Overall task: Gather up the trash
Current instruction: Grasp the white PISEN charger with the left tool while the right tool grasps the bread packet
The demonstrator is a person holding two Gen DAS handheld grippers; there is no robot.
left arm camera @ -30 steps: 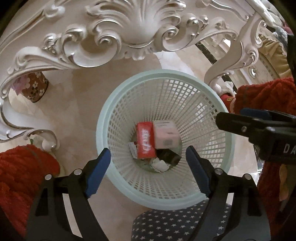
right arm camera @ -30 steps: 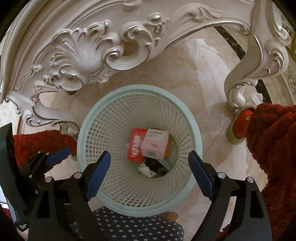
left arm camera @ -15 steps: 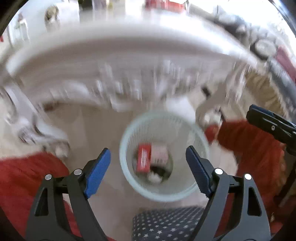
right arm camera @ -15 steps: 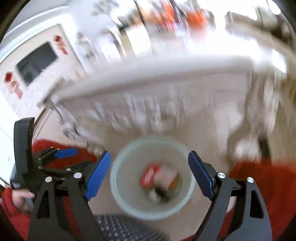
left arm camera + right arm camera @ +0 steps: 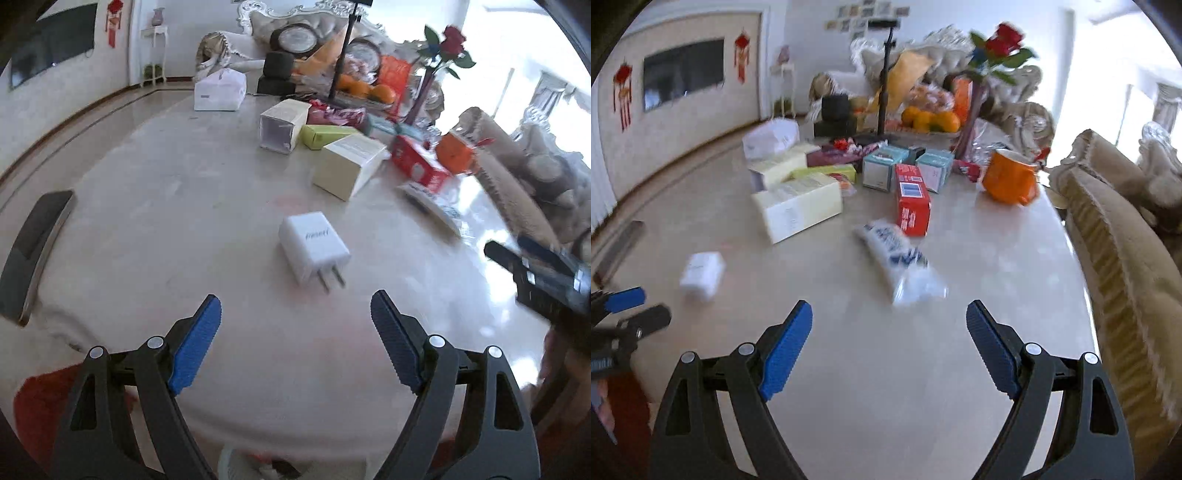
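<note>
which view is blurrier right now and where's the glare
Right wrist view is blurrier: the white plastic wrapper and charger smear with motion. Left wrist view shows the charger sharp; window glare washes the table's right edge.

Two teal boxes (image 5: 884,170) (image 5: 935,169), one charger (image 5: 314,248) (white), one mug (image 5: 1008,176)
</note>
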